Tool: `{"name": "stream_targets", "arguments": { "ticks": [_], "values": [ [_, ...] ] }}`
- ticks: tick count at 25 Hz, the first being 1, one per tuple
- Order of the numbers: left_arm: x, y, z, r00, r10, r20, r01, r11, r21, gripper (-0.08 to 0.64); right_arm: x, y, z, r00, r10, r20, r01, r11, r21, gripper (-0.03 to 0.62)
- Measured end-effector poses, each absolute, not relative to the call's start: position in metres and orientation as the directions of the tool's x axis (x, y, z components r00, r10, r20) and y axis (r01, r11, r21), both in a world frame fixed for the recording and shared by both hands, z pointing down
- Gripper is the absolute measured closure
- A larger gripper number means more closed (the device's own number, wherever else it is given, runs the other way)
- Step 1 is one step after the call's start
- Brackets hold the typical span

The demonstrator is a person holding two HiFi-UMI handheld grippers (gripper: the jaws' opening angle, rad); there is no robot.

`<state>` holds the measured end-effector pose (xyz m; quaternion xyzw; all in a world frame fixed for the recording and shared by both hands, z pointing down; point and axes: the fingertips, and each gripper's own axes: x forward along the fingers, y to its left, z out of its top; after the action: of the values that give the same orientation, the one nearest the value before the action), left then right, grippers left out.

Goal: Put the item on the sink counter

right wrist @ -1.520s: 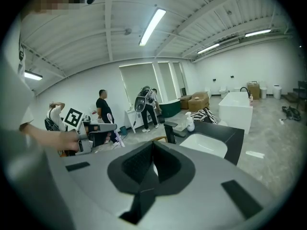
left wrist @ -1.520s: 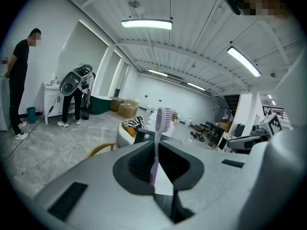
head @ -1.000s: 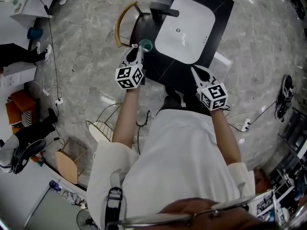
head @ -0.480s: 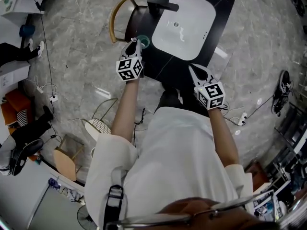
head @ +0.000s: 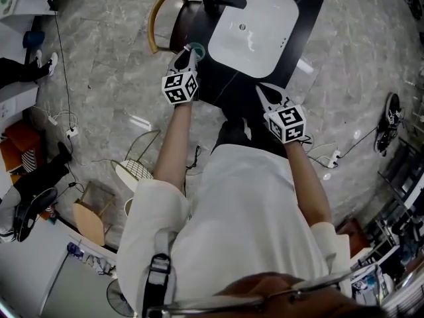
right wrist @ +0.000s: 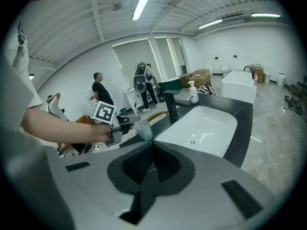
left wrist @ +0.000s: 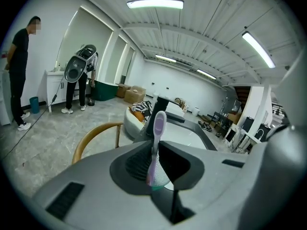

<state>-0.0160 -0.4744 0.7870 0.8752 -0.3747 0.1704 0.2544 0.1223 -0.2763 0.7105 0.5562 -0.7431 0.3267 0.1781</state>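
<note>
- Two grippers are held out in front of the person, over the near side of a black sink surface [head: 228, 85].
- Left gripper [head: 189, 57]: jaws clamped on a see-through teal cup [head: 197, 48].
- A lilac toothbrush [left wrist: 157, 133] stands up between those jaws, head at the top. It seems to sit in the cup.
- Cup is upright at the jaw tips, over the left edge of the surface, just left of the basin. Cannot tell if it touches the surface.
- Right gripper [head: 263, 93]: jaws together, nothing between them. It hangs over the front right part of the surface, near the basin's front corner and well apart from the cup.
- White rounded basin [head: 255, 22] is set into the surface beyond both grippers.
- Black faucet [head: 220, 0] sits at the far left side of the basin, and a white pump bottle [right wrist: 193, 93] stands behind it.
- Wooden curved-back chair [left wrist: 91, 136] is on the floor left of the surface, just beyond the cup.
- Far back by the wall, one person in black [left wrist: 19, 66] stands near another who is bent over [left wrist: 79, 80].
</note>
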Motion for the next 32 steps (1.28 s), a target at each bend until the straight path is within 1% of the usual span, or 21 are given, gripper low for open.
{"name": "stream_targets", "arguments": {
  "ticks": [6,16,25,32],
  "values": [
    [-0.022,-0.473,0.788,0.649,-0.577,0.496,-0.756,-0.565,0.331,0.517,0.123,-0.277,0.705,-0.318,-0.711,0.628,-0.944,0.175,-0.28,0.586],
    [-0.025,-0.463,0.775,0.658,-0.574,0.488,-0.747,-0.578,0.329,0.517,0.12,-0.286,0.69,-0.317,-0.734,0.6,-0.946,0.195,-0.261,0.586],
    [-0.031,-0.441,0.739,0.646,-0.583,0.493,-0.757,-0.574,0.313,0.518,0.12,-0.287,0.665,-0.298,-0.771,0.563,-0.952,0.195,-0.236,0.586],
    [-0.036,-0.409,0.694,0.669,-0.587,0.456,-0.741,-0.58,0.339,0.518,0.115,-0.282,0.647,-0.306,-0.79,0.532,-0.95,0.216,-0.225,0.586]
  ]
}}
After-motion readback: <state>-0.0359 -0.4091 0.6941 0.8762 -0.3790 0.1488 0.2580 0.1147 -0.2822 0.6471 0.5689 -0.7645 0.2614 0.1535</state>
